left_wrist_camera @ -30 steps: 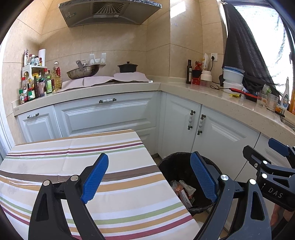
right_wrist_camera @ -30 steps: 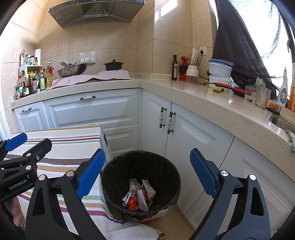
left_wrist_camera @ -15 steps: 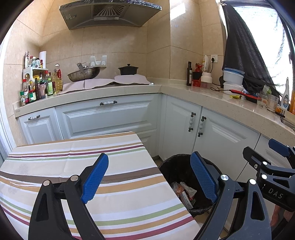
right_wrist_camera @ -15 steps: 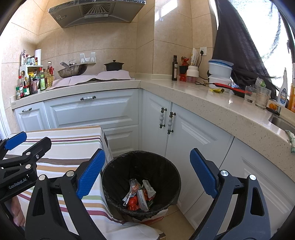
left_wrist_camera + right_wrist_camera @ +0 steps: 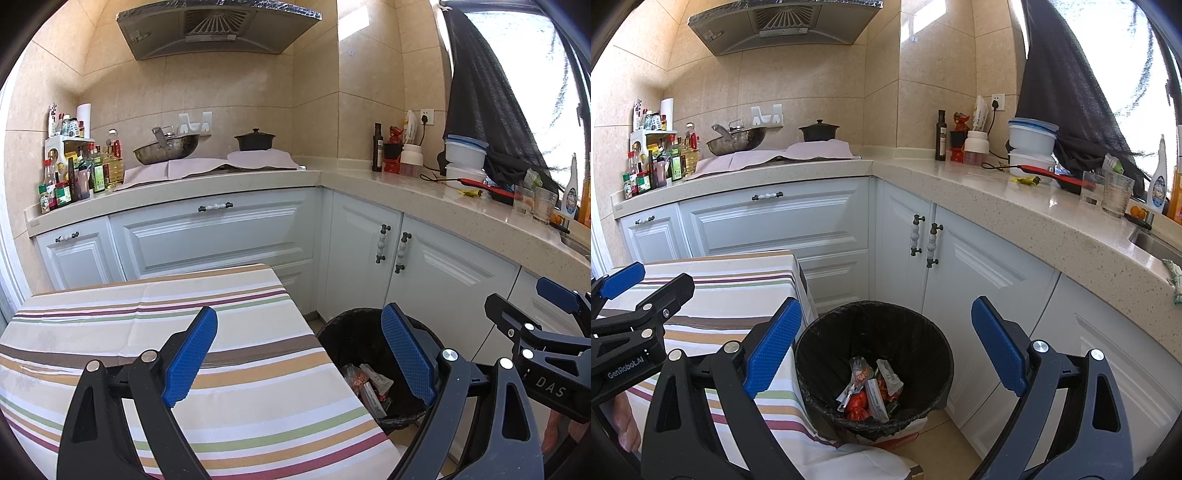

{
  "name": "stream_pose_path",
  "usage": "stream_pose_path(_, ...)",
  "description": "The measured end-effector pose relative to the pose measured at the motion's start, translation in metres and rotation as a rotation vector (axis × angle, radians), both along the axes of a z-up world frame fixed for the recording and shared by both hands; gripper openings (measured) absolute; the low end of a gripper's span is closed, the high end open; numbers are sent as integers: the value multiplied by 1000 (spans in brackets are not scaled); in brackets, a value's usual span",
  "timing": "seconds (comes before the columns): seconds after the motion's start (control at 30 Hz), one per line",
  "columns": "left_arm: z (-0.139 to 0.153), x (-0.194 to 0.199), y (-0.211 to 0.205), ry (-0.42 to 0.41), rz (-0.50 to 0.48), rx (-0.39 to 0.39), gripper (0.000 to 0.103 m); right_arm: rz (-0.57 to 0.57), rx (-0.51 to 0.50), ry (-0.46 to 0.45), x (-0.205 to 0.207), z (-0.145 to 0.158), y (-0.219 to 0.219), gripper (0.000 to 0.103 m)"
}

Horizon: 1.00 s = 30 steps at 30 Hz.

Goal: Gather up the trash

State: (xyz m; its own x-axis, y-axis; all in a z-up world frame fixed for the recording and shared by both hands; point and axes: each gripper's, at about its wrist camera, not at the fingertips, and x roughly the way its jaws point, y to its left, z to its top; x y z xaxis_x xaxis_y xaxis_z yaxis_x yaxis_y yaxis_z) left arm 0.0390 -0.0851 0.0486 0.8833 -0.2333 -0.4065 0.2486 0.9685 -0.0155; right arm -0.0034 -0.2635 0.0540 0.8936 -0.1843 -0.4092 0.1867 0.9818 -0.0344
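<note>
I am holding my left gripper (image 5: 299, 354) above the near right part of the striped tablecloth (image 5: 110, 332), its blue pads spread wide and gripping nothing. My right gripper (image 5: 886, 347) is hovering directly over the trash bin (image 5: 820, 343), its fingers also gaping wide with nothing between them. The bin, lined with a black bag, is standing on the floor just to the right of the table, in front of the white corner cabinets (image 5: 960, 266). The trash (image 5: 871, 387) is lying at the bottom of the bin: a heap of crumpled wrappers, red, orange and white, though I cannot make out what each piece is from here. In the left wrist view the same bin (image 5: 354, 332) is showing past the table's right edge, partly hidden behind my right finger pad, with the wrappers (image 5: 365, 384) peeking out inside. On the far counter a wok (image 5: 166, 147) and a black pot (image 5: 255, 139) are sitting under the range hood (image 5: 218, 29), and bottles (image 5: 74, 177) are crowding the far left corner. Along the right counter, white tubs (image 5: 1030, 144) are stacking up beside a dark cloth (image 5: 1071, 92) hanging at the window.
</note>
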Motion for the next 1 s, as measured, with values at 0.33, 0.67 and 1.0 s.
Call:
stream_pose_path(0.33,-3,1,-4,13,-20,9,88,2,1,8,1,-4,3,91)
stream_pose_path(0.67,-1,-2,-3,-37,3,8,92,2,6,13,1,-7,2,91)
stream_pose_path(1.0,-7,9,5,19,33,36,92,13,8,18,3,-8,4,91)
